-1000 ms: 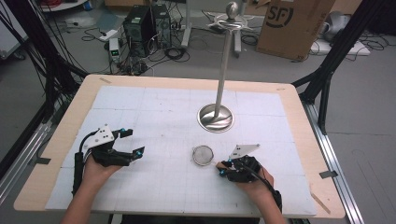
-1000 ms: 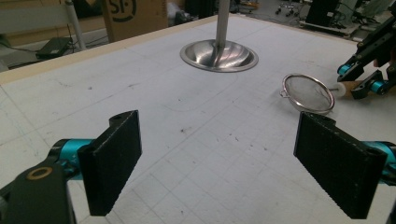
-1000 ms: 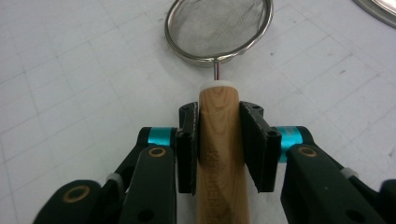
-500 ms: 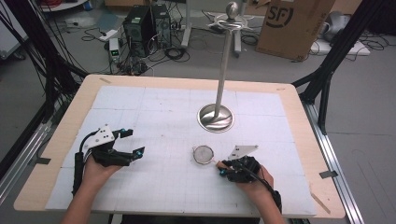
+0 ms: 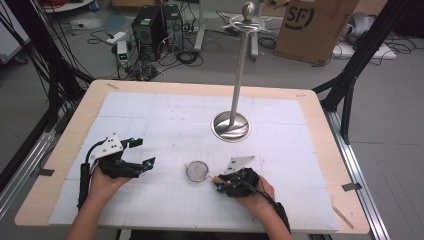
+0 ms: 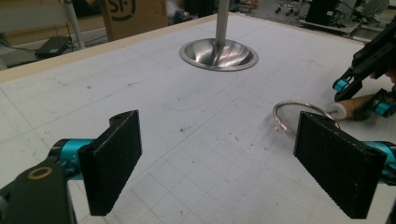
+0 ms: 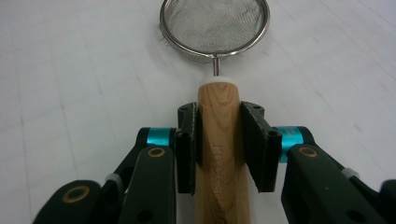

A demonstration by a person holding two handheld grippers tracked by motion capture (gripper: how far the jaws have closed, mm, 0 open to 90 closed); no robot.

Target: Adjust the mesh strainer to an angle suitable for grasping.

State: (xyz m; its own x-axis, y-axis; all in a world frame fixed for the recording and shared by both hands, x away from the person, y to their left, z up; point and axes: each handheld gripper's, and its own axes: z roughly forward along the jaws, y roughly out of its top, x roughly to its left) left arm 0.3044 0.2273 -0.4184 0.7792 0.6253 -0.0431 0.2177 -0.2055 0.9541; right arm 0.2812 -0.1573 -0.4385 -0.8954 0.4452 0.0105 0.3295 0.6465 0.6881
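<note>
- High view: a steel stand point(image 5: 231, 125) with a round base and a tall pole sits on the white mat point(image 5: 165, 120) that covers the table point(image 5: 65, 150). A small mesh strainer point(image 5: 198, 171) lies on the mat on the person's side of the stand, near its base.
- The right gripper point(image 5: 218, 183) is just beside the strainer, on the side away from the stand, held in the right hand point(image 5: 255, 192). It meets the strainer's handle end.
- The left gripper point(image 5: 142, 156) hovers well to the left of the stand and apart from the strainer, in the left hand point(image 5: 102, 182); its jaws are spread wide and hold nothing.
- Left gripper view: the two black jaws stand far apart with bare mat between them. The stand's base point(image 6: 218, 52) is ahead. The strainer's rim point(image 6: 299, 117) lies nearer than the stand and to its right, partly hidden by the right-hand jaw. The wooden handle point(image 6: 352, 103) runs from the rim to the other gripper's jaws, which grip it.
- Right gripper view: the jaws of the right gripper point(image 7: 219, 144) are closed narrow on the wooden handle point(image 7: 219, 140), pads pressed to both sides. The mesh bowl point(image 7: 215, 25) lies flat on the mat straight ahead, joined to the handle's white tip by a short wire.
</note>
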